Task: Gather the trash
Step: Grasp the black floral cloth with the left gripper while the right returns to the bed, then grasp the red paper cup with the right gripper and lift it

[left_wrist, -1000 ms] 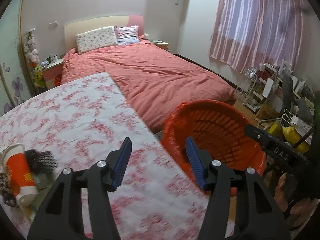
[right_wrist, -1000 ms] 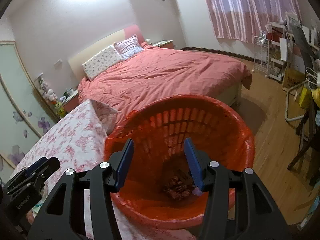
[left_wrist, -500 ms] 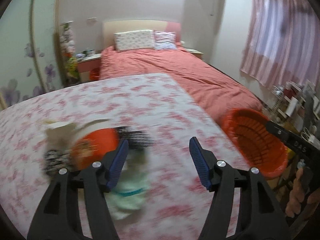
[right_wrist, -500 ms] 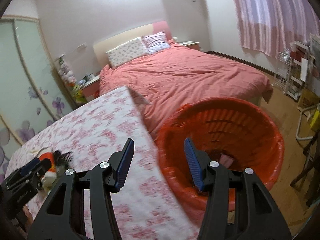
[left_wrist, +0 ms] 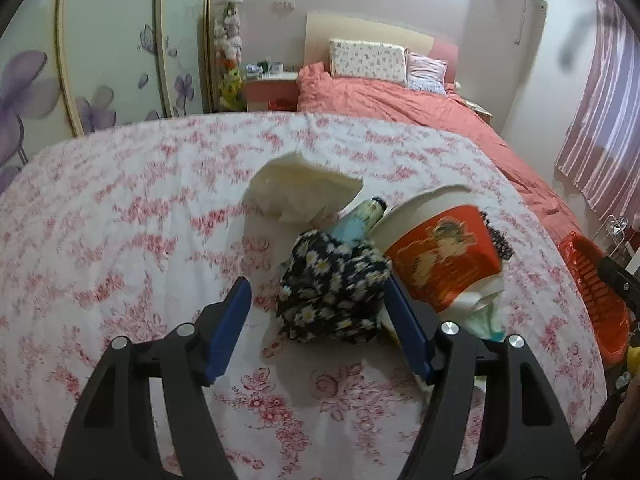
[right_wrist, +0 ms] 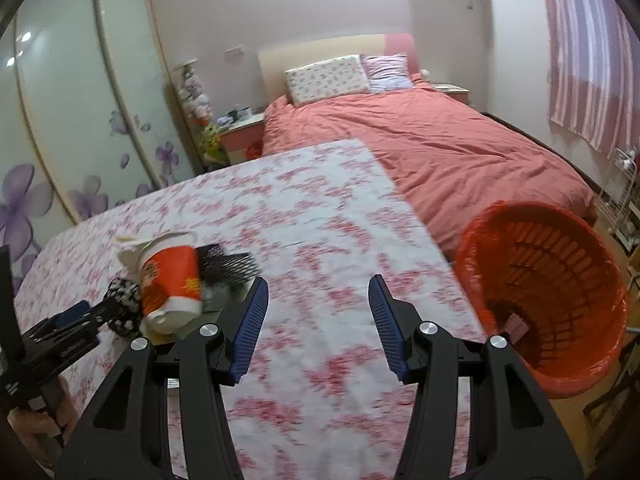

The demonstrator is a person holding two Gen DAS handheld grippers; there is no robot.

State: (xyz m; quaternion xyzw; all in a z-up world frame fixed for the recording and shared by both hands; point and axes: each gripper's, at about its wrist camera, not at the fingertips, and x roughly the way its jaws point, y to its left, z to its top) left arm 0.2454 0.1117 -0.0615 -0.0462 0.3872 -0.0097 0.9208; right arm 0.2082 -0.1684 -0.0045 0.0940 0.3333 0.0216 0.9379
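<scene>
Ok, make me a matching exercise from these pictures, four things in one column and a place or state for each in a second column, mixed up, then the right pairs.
Things:
1. orange noodle cup
2. daisy-print black cloth
3. orange basket
4. right gripper

Places or states:
A. beside the table, a little trash at its bottom
B. open above bare tablecloth, nothing between its fingers
C. bunched between the left gripper's open fingers
D. lying on its side on the table

Pairs: 1-D, 2-C, 3-A, 4-B
</scene>
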